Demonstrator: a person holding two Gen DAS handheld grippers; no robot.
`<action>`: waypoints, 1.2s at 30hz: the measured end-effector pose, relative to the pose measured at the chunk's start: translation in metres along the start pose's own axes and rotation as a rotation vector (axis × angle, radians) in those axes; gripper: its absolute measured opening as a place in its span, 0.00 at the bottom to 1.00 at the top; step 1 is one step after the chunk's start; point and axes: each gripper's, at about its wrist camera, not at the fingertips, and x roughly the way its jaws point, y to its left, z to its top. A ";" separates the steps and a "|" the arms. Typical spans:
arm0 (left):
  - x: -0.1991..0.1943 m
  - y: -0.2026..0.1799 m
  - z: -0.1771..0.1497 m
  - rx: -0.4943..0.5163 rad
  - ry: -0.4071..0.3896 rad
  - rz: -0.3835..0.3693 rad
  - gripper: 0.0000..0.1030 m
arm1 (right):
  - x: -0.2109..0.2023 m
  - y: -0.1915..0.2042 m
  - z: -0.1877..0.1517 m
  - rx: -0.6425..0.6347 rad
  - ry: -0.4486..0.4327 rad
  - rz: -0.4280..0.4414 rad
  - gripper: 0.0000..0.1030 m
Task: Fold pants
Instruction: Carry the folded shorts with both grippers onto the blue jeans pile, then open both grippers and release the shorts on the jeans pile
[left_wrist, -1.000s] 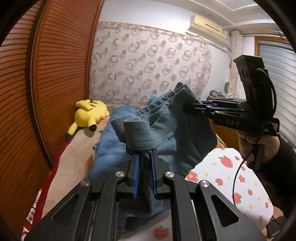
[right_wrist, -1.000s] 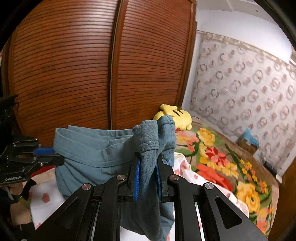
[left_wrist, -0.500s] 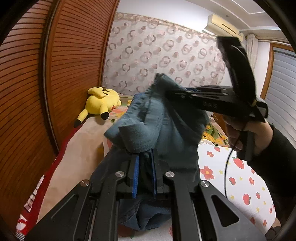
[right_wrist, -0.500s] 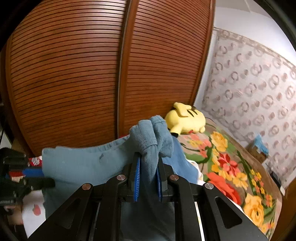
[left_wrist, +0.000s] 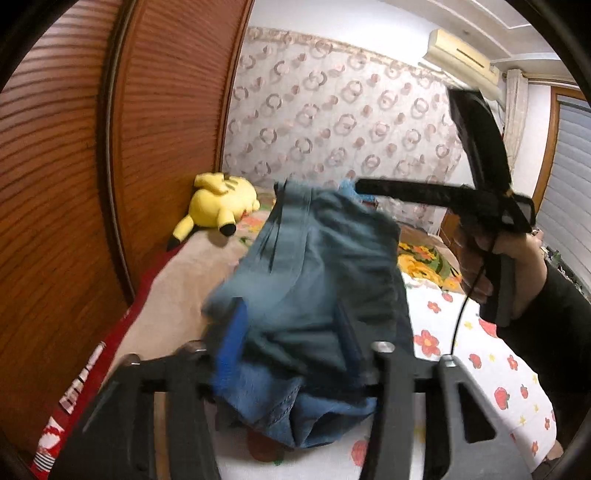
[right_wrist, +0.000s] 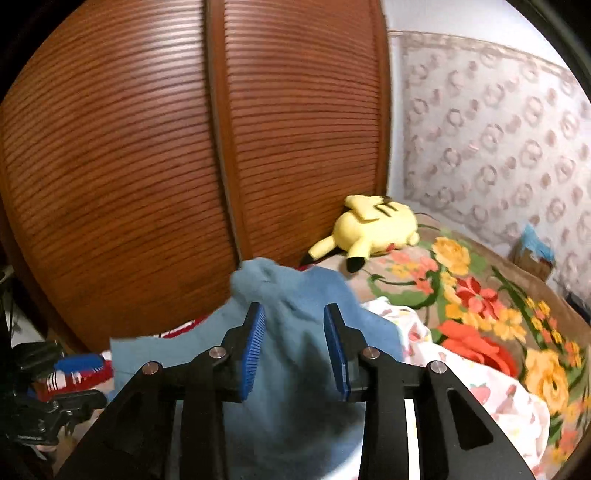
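The blue-grey pants (left_wrist: 317, 288) are bunched above the bed, blurred with motion. In the left wrist view my left gripper (left_wrist: 291, 332) is open, its blue pads spread, with the cloth lying loose between them. The right gripper (left_wrist: 365, 184) shows there from the side, at the top edge of the pants. In the right wrist view my right gripper (right_wrist: 295, 332) is open too, with the pants (right_wrist: 295, 354) loose between its blue pads (right_wrist: 255, 347). The left gripper (right_wrist: 55, 402) shows at the lower left there.
A yellow plush toy (left_wrist: 221, 203) lies at the head of the bed by the brown slatted wardrobe (left_wrist: 110, 147). A white strawberry-print sheet (left_wrist: 495, 376) and a floral blanket (right_wrist: 480, 302) cover the bed. Darker blue jeans (left_wrist: 288, 417) lie under the pants.
Both grippers were shut on the pants' edge and have opened. The cloth has slipped free and is dropping toward the bed. The two grippers have come closer together.
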 end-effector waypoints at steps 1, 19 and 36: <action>-0.002 -0.003 0.002 0.012 -0.007 0.003 0.52 | -0.008 -0.001 -0.004 0.000 -0.011 0.000 0.33; 0.049 -0.013 -0.020 0.088 0.124 0.004 0.52 | 0.014 -0.017 -0.035 0.048 0.066 0.028 0.33; 0.039 -0.017 -0.021 0.097 0.115 0.020 0.52 | -0.007 0.003 -0.052 0.068 0.034 -0.003 0.33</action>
